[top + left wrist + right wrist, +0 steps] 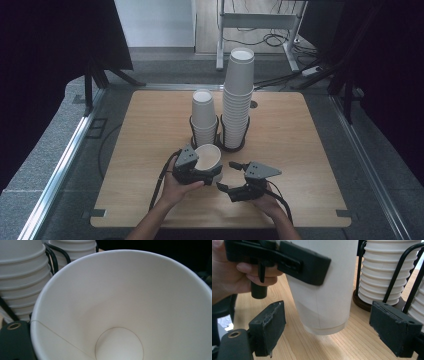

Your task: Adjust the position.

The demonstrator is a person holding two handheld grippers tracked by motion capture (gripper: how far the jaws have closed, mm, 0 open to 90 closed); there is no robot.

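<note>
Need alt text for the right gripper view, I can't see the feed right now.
A white paper cup hangs just above the wooden table, clamped at its wall by the left gripper. The right gripper has its black jaws open on either side of the cup's base, not touching it. Behind, stacked cups sit in black wire holders.

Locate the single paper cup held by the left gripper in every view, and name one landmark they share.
High view: the paper cup sits at lower centre, tilted, in the left gripper, just ahead of the cup stacks.
Left gripper view: the paper cup is seen from above, its open mouth and round bottom taking most of the frame.
Right gripper view: the paper cup stands at centre, between the open jaws.
Shared landmark: the black wire holder around the cup stacks.
</note>
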